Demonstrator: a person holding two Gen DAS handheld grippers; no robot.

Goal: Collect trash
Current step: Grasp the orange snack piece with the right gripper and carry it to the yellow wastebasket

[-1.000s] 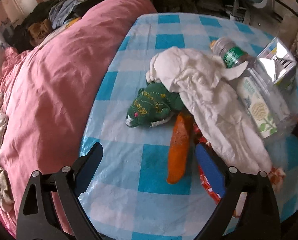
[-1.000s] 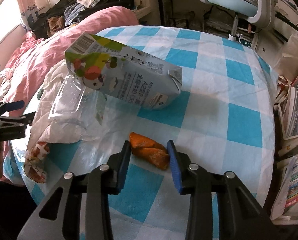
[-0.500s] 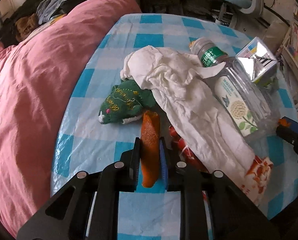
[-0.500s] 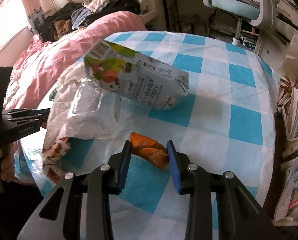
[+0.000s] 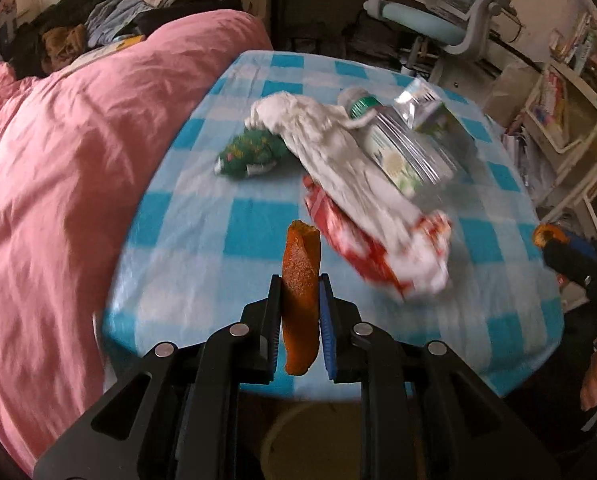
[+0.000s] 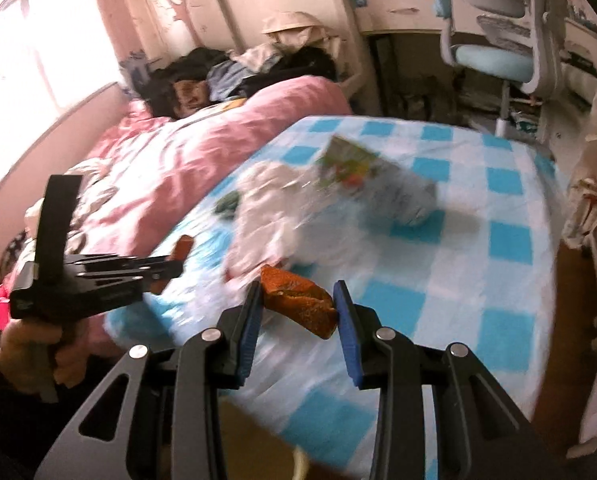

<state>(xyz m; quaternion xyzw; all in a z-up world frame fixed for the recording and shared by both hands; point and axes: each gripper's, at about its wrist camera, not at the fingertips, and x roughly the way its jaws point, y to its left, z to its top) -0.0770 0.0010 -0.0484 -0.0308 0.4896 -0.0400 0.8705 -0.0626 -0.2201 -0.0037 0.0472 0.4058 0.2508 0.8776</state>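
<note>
My left gripper (image 5: 300,312) is clamped on a long strip of orange peel (image 5: 300,280). The strip stands upright between the pads, its curled upper end poking out past the fingertips and its lower end hanging down behind them. It is clear of the checked tablecloth (image 5: 202,240), out by the table's near edge. The gripper tilts steeply downward, and in the right wrist view a hand (image 6: 30,344) grips its handle at the far left. Beyond my jaws lie a green cloth toy (image 5: 246,154), a crumpled white tissue (image 5: 330,152), a red-and-white wrapper (image 5: 350,240), a clear plastic bottle (image 5: 406,148) and a drink carton (image 5: 438,120), bunched together.

My right gripper (image 6: 298,304) is closed on a shorter, crumpled piece of orange peel (image 6: 298,300). This piece lies crosswise between the blue pads, touching both, above the tablecloth. The right gripper slants down less steeply
</note>
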